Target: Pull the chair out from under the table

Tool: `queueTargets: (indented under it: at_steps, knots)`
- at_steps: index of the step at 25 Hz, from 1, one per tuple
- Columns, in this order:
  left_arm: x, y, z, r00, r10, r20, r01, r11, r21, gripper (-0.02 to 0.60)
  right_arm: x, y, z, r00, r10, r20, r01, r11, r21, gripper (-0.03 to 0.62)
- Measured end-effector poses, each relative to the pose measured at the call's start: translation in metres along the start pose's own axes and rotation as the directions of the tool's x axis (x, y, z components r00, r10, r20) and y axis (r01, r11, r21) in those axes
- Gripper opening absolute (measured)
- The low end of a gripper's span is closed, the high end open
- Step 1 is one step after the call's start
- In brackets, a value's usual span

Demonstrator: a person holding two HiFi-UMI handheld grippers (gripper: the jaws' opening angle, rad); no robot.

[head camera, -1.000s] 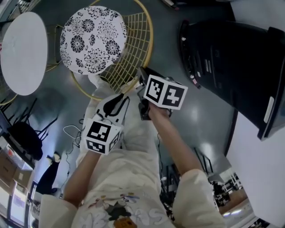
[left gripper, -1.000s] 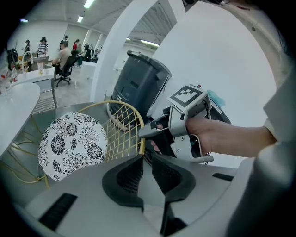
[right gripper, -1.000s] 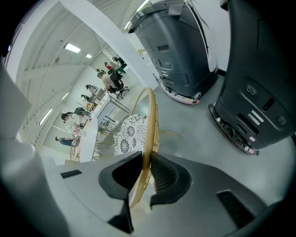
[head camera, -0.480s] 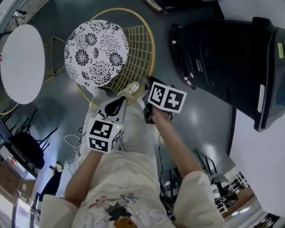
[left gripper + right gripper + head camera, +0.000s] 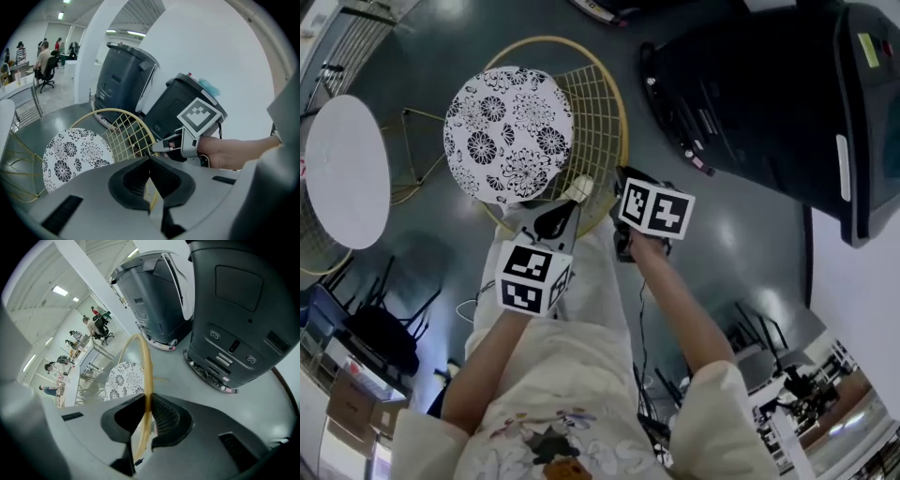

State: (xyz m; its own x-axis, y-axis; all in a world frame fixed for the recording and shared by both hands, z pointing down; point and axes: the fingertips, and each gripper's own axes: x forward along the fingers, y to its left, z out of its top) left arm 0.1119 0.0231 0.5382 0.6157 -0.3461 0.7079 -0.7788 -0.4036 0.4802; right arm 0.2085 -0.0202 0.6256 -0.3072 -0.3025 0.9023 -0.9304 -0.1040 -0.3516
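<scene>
Chair (image 5: 508, 134) clamped by left gripper (image 5: 150, 161), right gripper (image 5: 148, 399) closing.

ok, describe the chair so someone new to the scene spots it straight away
On the grey floor, between the big dark machines and the round white table, stands the chair. Its gold wire-mesh back and round black-and-white flowered cushion set it apart.

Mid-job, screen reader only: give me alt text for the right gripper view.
The right hand-held gripper has just been closing its jaws on the gold chair rim, which runs upright between them. Beyond lie the chair's flower-patterned cushion and two large dark grey machines on a grey floor; people are at desks far off.
</scene>
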Motion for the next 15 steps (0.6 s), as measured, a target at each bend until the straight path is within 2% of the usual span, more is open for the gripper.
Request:
queueTargets:
  at_steps: [5,11,15]
  knots:
    - [-0.005,0.000,0.004,0.999,-0.036,-0.029,0.037,0.998,0.058,0.009,-0.007,-0.002,0.001,0.999,-0.032,0.024,0.032,0.999,0.003,0.052]
    - [0.036,-0.036,-0.008,0.996,-0.049,-0.068,0.055,0.995,0.083,0.009,-0.025,-0.070,-0.008,0.998,-0.056,0.029,0.055,0.998,0.039,0.052]
    - [0.045,-0.058,-0.008,0.996,-0.059,-0.069,0.065,0.994,0.087,0.009,-0.039,-0.097,-0.008,0.996,-0.078,0.033,0.076,0.996,0.044,0.052]
